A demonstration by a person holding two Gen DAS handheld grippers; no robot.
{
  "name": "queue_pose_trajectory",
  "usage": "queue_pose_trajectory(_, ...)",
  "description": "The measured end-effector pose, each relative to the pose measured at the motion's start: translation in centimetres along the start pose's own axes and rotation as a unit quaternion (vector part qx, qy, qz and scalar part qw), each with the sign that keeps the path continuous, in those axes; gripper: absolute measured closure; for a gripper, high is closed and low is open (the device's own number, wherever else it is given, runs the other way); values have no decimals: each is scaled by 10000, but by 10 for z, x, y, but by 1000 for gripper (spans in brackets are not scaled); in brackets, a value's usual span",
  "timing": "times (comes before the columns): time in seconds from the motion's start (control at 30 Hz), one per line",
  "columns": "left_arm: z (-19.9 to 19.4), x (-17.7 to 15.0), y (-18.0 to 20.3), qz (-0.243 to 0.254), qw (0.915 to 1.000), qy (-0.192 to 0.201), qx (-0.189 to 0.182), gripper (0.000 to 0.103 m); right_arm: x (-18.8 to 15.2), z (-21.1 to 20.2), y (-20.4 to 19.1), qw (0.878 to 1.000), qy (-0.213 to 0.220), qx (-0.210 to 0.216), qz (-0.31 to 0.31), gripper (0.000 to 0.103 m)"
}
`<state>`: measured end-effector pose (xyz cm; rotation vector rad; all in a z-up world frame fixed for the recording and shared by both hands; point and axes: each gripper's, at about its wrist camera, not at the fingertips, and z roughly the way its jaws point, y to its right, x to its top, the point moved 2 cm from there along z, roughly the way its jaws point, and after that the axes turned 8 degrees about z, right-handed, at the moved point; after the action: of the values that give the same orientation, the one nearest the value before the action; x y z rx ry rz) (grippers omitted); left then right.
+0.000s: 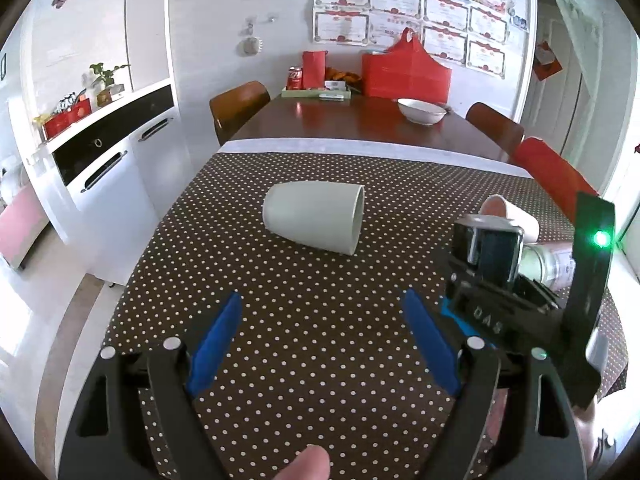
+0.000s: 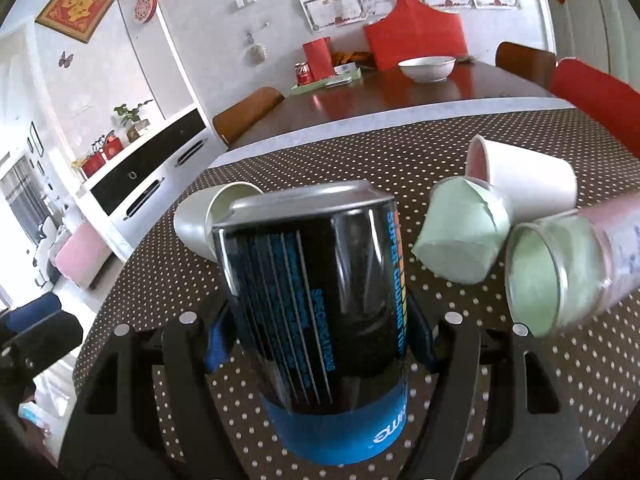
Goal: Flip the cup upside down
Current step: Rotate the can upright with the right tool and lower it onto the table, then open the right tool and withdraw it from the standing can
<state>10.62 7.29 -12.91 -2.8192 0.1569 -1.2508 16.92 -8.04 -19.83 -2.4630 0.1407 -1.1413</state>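
a: how far along is it?
b: partway, i'd say. the right gripper (image 2: 320, 344) clamps a black cup (image 2: 316, 300) whose print reads inverted, above the cloth (image 2: 152, 280); whether it touches down, i can't tell. the left gripper (image 1: 322, 336) is spread wide, holding nothing.
a: count?
b: four cups: black, grey cup (image 1: 316, 218) on its side, white cup (image 2: 524, 182) on its side, green cup (image 2: 460, 232) tipped. plus one jar (image 2: 560, 264) lying down.
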Motion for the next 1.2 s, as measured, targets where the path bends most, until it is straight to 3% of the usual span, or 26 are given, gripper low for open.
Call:
queue_pose_trajectory(0.37, -12, -4, 2, 2, 9998, 173, -121, 21, -18, -31, -1, 9999, 24, -8, -133, 34)
queue_pose_trajectory(0.43, -18, -4, 4, 19, 9997, 222, -123, 21, -18, -41, -4, 9997, 138, 14, -194, 12)
queue_pose_trajectory(0.47, -20, -5, 3, 21, 9996, 248, -128, 21, -17, -47, -6, 9994, 213, 14, -265, 5)
queue_pose_trajectory(0.8, -57, -10, 10, 46, 9982, 568, -209, 21, -13, -92, -6, 9982, 546, -49, -225, 5)
queue_pose_trajectory(1.03, -95, -19, 25, 219, 9955, 909, -168, 21, -17, -155, -8, 9936, 949, -583, -188, 5)
queue_pose_trajectory(1.2, -135, -31, 35, 256, 9908, 1325, -97, 21, -27, -216, -18, 9844, 1463, -945, -250, 5)
